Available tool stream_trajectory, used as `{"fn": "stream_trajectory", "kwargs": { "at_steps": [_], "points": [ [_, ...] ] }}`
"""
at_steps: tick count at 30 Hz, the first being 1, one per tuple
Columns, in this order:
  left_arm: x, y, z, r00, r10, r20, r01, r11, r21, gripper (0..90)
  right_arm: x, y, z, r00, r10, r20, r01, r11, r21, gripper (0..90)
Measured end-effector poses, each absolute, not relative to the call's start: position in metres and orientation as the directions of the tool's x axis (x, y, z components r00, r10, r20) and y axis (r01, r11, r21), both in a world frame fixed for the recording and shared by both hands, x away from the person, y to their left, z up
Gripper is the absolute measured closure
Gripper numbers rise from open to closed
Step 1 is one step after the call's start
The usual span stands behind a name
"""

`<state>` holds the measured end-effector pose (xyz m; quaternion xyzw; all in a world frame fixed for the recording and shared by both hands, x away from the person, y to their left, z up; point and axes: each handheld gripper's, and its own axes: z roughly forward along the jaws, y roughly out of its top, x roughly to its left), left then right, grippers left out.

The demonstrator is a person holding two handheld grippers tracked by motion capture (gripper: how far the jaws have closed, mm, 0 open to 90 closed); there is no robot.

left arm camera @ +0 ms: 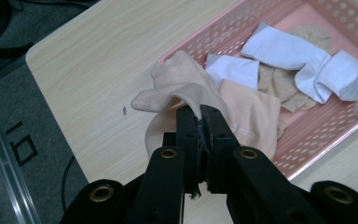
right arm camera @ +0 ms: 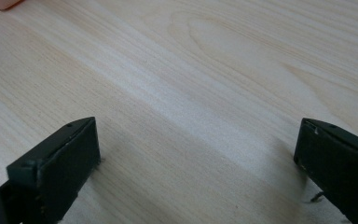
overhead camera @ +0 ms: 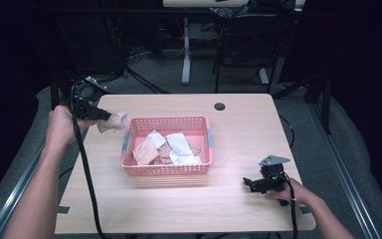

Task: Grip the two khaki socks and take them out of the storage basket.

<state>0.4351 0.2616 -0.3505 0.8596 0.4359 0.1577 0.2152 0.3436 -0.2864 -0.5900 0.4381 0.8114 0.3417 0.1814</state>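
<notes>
Your left hand-held gripper [overhead camera: 110,116] sits over the far-left part of the counter [overhead camera: 238,199], just outside the left wall of the pink basket [overhead camera: 166,170]. In the left gripper view the left hand-held gripper [left arm camera: 200,112] has its jaws clenched on a beige sock [left arm camera: 179,86]; the fabric is pinched between the two black jaws and drapes down on both sides of them. In the high view the beige sock [overhead camera: 115,121] hangs beside the basket's upper-left corner, apart from the counter surface as far as can be told.

Inside the pink basket [left arm camera: 307,144] you have a loose pile: a white sock [left arm camera: 289,51] with a grey-toned end, a smaller white piece [left arm camera: 233,70], a peach cloth [left arm camera: 254,114] lying against the near wall, and a tan knit piece [left arm camera: 279,84] underneath them. The high view shows the same pile spread across the middle of the basket floor.

Your right hand-held gripper [overhead camera: 251,183] rests low on the near-right part of the counter, well apart from the basket. In the right gripper view its jaws stand wide apart, released, with bare wood grain of the counter [right arm camera: 191,93] between them and nothing held. A small dark round hole [overhead camera: 220,106] sits in the counter near the far edge.
</notes>
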Motion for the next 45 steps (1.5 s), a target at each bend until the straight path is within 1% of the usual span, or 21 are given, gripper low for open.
{"fn": "stream_trajectory", "kwargs": {
  "at_steps": [6,16,23,25,32,36,45],
  "points": [
    [0.435,0.283,-0.358,0.531,0.845,0.07,0.707,-0.487,0.513,86.3,0.344,-0.286,-0.59,-0.55,0.835,0.005,0.587,0.383,0.713,0.0],
    [0.434,0.3,-0.369,0.49,0.869,0.072,0.739,-0.457,0.495,86.3,0.344,-0.286,-0.59,-0.55,0.835,0.005,0.587,0.383,0.714,0.0],
    [0.434,0.316,-0.38,0.444,0.894,0.062,0.766,-0.415,0.491,86.3,0.344,-0.286,-0.59,-0.55,0.835,0.005,0.587,0.382,0.714,0.0],
    [0.434,0.322,-0.383,0.43,0.902,0.045,0.774,-0.394,0.496,86.3,0.344,-0.286,-0.59,-0.55,0.835,0.005,0.587,0.382,0.714,0.0],
    [0.435,0.33,-0.397,0.403,0.914,0.049,0.796,-0.376,0.474,86.3,0.344,-0.287,-0.59,-0.552,0.834,0.003,0.588,0.386,0.711,0.0],
    [0.435,0.333,-0.409,0.381,0.921,0.084,0.808,-0.376,0.454,86.3,0.344,-0.286,-0.59,-0.55,0.835,0.005,0.587,0.382,0.714,0.0],
    [0.434,0.338,-0.434,0.36,0.931,0.063,0.828,-0.35,0.438,86.3,0.344,-0.286,-0.59,-0.55,0.835,0.005,0.587,0.382,0.714,0.0]
  ]
}}
